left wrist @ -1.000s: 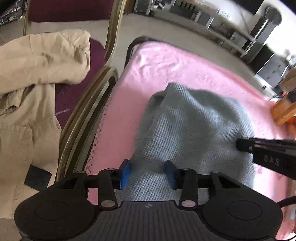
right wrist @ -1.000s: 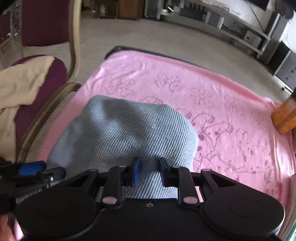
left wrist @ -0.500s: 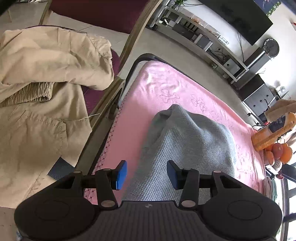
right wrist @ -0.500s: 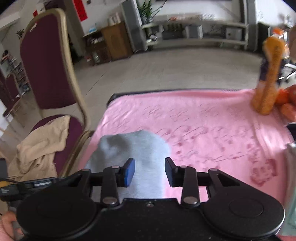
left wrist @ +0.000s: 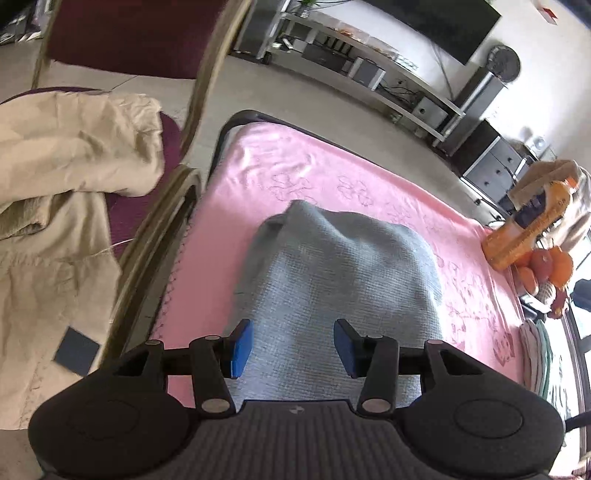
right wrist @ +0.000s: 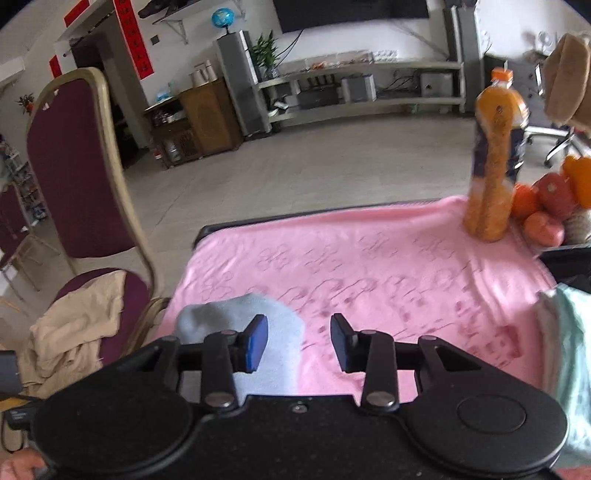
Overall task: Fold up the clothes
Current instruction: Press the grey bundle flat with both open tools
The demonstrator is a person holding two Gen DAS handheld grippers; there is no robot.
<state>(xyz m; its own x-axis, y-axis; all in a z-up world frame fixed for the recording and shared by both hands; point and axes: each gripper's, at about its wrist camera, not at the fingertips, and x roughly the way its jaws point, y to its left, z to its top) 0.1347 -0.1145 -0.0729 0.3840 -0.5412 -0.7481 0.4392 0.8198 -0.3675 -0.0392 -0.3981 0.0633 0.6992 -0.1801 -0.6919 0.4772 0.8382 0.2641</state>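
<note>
Left tool (left wrist: pixel 290 347) spread, blue pads (left wrist: pixel 240 347) parted with nothing pinched, hovering over the near end of the folded grey-blue knit garment (left wrist: pixel 340 266). Right tool (right wrist: pixel 299 341) spread too, pads (right wrist: pixel 256 341) apart and empty, held above the pink cloth (right wrist: pixel 388 266) just beside the garment's right edge (right wrist: pixel 236 317).

Garment lying folded into a rounded bundle on the pink cloth, toward the left and near part of the tabletop (left wrist: pixel 236 122), clear of both tools. Pink cloth patterned with darker floral outlines, spread over most of the tabletop.

Beige clothes (left wrist: pixel 66 206) heaped on the seat of the maroon chair (left wrist: pixel 140 33) with gold frame, just left of the tabletop. Orange drink bottle (right wrist: pixel 495 155) standing at the far right corner, beside a pile of oranges (right wrist: pixel 543 206). Pale green fabric (right wrist: pixel 572 354) at the right edge of the right wrist view. Low TV stand (right wrist: pixel 369 81) and dark screen along the far wall.
</note>
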